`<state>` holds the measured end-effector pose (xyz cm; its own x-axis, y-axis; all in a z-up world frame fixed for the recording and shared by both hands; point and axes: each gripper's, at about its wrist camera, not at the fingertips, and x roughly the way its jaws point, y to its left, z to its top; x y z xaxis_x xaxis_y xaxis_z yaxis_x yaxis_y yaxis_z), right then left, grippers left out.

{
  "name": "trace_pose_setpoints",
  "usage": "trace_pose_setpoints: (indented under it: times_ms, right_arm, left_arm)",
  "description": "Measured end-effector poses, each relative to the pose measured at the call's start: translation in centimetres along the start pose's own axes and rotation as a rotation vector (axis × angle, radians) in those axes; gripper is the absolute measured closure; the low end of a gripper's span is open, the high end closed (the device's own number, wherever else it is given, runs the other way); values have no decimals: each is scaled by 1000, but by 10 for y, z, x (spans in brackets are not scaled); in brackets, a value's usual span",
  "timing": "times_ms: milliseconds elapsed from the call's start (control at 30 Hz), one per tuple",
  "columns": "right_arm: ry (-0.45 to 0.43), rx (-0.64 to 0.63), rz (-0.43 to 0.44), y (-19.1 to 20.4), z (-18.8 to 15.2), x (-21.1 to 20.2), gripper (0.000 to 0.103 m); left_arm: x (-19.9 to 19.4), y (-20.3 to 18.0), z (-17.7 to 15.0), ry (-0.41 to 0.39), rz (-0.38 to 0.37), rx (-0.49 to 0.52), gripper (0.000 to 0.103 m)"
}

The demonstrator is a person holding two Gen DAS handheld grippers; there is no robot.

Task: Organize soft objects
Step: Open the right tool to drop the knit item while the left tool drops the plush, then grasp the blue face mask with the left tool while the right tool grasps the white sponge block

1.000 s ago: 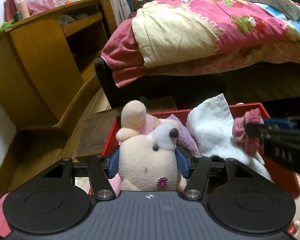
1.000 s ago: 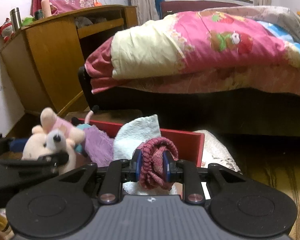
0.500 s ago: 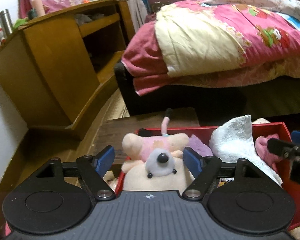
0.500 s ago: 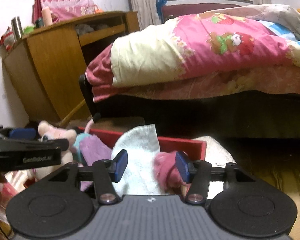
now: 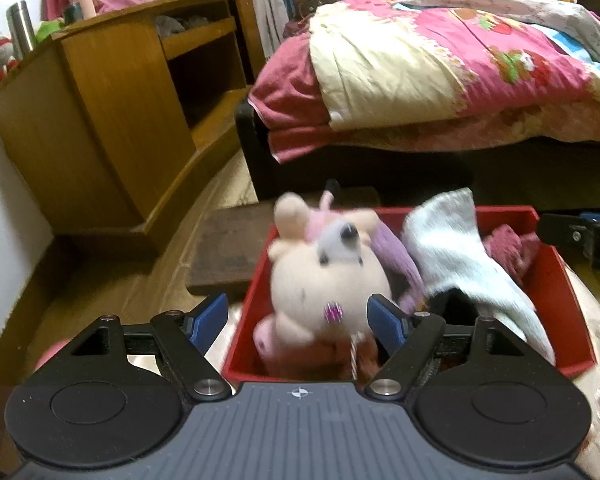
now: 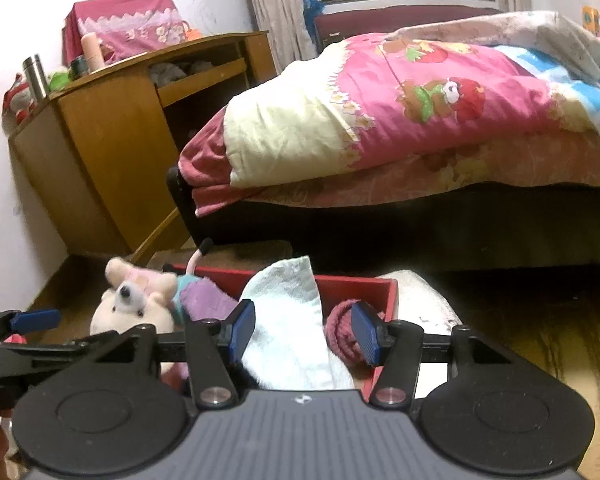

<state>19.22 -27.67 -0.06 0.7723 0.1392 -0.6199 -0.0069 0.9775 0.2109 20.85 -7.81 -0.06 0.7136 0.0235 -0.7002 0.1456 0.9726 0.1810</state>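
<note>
My left gripper (image 5: 296, 318) and right gripper (image 6: 303, 334) are matt black plastic with smooth blue pads and shiny metal screws, their housings ribbed and grey. In the smooth, glossy red bin (image 5: 560, 280) I see a fuzzy cream plush mouse (image 5: 324, 276), a nubbly white terry towel (image 5: 456, 252) and a ribbed, knitted pink cloth (image 6: 340, 330). The cabinet (image 5: 112, 120) is varnished wood with a soft sheen, and the quilt (image 6: 420, 96) is printed cotton-like cloth.

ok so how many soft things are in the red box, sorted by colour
cream plush mouse toy: 1
purple soft item: 1
white terry towel: 1
dark pink knitted piece: 1
total: 4 that show in the red box
</note>
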Motion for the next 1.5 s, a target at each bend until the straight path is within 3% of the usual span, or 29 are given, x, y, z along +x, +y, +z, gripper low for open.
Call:
trace_pose_setpoints:
  times_ms: [433,667,833,900,1000,1067,1167,1500]
  right_arm:
    - [76,-7,-44,5,-40,-34,73]
    - [183,-39,-63,14,-80,-42,70]
    - [249,-77,-79,16,-101,-32,70]
    - [268,-88,-83,17,-105,-27,70]
    - [291,-104,-92,17,-110,-21,70]
    - [295,-105,-89,16,-111,-20,70]
    - [322,-96,-89,15,-110,-17,70]
    - [387,-51,-74,10,-109,-15,71]
  left_arm:
    - [-6,-10,-49,82,-75,15,28]
    - [24,-14,-74,213,-108,-9,27]
    - [40,-22,-81,247,-132,-12,28]
    - [47,-23,-87,272,-143,-15,37]
    - [50,-17,-89,281,-166,-49,40]
    - [47,-13,-89,286,-183,-61,62]
    - [40,-8,-93,298,-179,-41,77]
    - [11,18,-102,311,-207,-118,88]
